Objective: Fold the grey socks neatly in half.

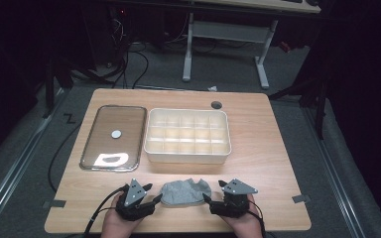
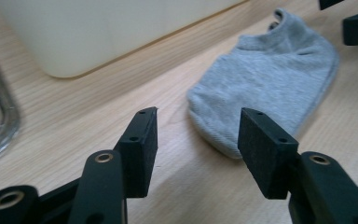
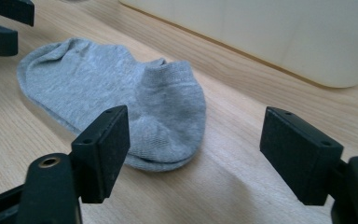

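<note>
A: Where is the sock?

B: The gray sock (image 1: 185, 192) lies flat on the counter (image 1: 258, 148), near the front edge. It sits right between the 2 grippers.

A: What is the left gripper doing?

B: The left gripper (image 2: 196, 135) is just beside the sock's left end. Its fingers (image 2: 142, 140) are apart and hold nothing. The sock's edge lies in front of them, close to the right finger.

A: And the right gripper?

B: The right gripper (image 3: 196, 140) is just beside the sock's right end. Its fingers (image 3: 107, 140) are wide apart and hold nothing too. The rounded end of the sock lies near the left finger.

A: What else is on the counter?

B: A white box (image 1: 187, 136) with many little spaces stands behind the sock. Left of the box lies a see-through lid (image 1: 114, 137) with a small round knob in the middle. The box and the lid are close together.
</note>
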A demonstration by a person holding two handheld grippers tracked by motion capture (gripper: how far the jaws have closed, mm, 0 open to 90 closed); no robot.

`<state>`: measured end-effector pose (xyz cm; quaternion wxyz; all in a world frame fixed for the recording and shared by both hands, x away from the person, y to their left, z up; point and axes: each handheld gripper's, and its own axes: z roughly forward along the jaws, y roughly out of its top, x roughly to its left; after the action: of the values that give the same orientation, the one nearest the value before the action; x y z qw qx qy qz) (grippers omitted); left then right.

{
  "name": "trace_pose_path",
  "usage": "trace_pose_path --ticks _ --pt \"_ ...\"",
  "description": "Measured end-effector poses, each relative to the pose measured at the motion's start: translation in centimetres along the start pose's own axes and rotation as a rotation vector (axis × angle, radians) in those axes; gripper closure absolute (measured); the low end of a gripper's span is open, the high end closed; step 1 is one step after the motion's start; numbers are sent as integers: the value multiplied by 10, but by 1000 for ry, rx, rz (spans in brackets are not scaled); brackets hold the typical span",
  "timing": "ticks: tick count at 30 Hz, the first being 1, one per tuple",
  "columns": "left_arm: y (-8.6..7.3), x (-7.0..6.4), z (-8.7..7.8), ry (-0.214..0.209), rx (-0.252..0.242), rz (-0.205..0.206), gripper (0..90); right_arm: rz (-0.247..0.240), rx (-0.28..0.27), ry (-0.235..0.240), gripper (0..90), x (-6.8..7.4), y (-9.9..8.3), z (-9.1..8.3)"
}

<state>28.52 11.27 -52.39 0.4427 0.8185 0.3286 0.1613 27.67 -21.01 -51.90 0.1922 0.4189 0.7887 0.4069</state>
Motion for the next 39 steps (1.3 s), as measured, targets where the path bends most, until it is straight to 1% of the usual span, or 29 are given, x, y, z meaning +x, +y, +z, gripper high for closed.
trace_pose_path --ticks 1,2,3,4,5,6,7,8,11,13,14,16,17,20,22,23,25,26,27,32,34,37,39 --pt "0 -2 1 -3 5 7 489 2 3 6 270 1 0 1" --pt "0 -3 1 -9 7 10 501 2 3 12 302 2 0 2" --pt "1 -4 2 -20 9 13 501 2 3 12 302 2 0 2" --pt "1 -7 3 -35 18 24 532 14 -1 20 358 2 1 2" --pt "1 -8 4 -37 27 34 561 23 -5 22 381 2 1 1" --pt "1 -8 4 -37 27 34 575 23 -5 22 381 2 1 1" --pt "1 -10 5 -37 31 38 589 46 -2 26 418 1 2 2" --pt "1 -12 7 -45 40 50 602 57 6 27 433 1 2 4" --pt "1 -15 9 -46 52 62 619 68 22 34 502 2 3 8" --pt "1 -15 9 -43 55 65 627 71 29 33 509 2 3 9" --pt "1 -16 10 -45 63 66 635 74 36 31 544 2 4 12" --pt "0 -16 11 -46 67 66 644 76 41 30 551 2 4 13" --pt "0 -16 12 -47 74 67 650 86 56 20 570 2 4 15" --pt "-1 -17 13 -44 84 76 663 92 79 24 592 2 4 18" --pt "-1 -17 13 -43 86 77 665 91 84 24 597 2 3 19" --pt "-1 -18 14 -43 92 76 666 102 93 25 602 2 3 20" --pt "-2 -18 14 -41 93 78 670 107 95 25 607 1 3 20" --pt "-2 -18 15 -37 99 79 674 101 95 28 620 1 2 20" --pt "-2 -18 15 -38 99 70 682 98 105 23 633 2 2 20" --pt "-3 -19 15 -32 101 64 689 106 106 23 643 3 1 19" --pt "-3 -19 15 -29 102 60 691 111 84 23 640 1 -1 14" --pt "-3 -20 15 -28 102 60 691 120 72 17 643 0 -2 10" --pt "-3 -20 15 -29 102 57 691 127 100 23 647 -1 -3 11"
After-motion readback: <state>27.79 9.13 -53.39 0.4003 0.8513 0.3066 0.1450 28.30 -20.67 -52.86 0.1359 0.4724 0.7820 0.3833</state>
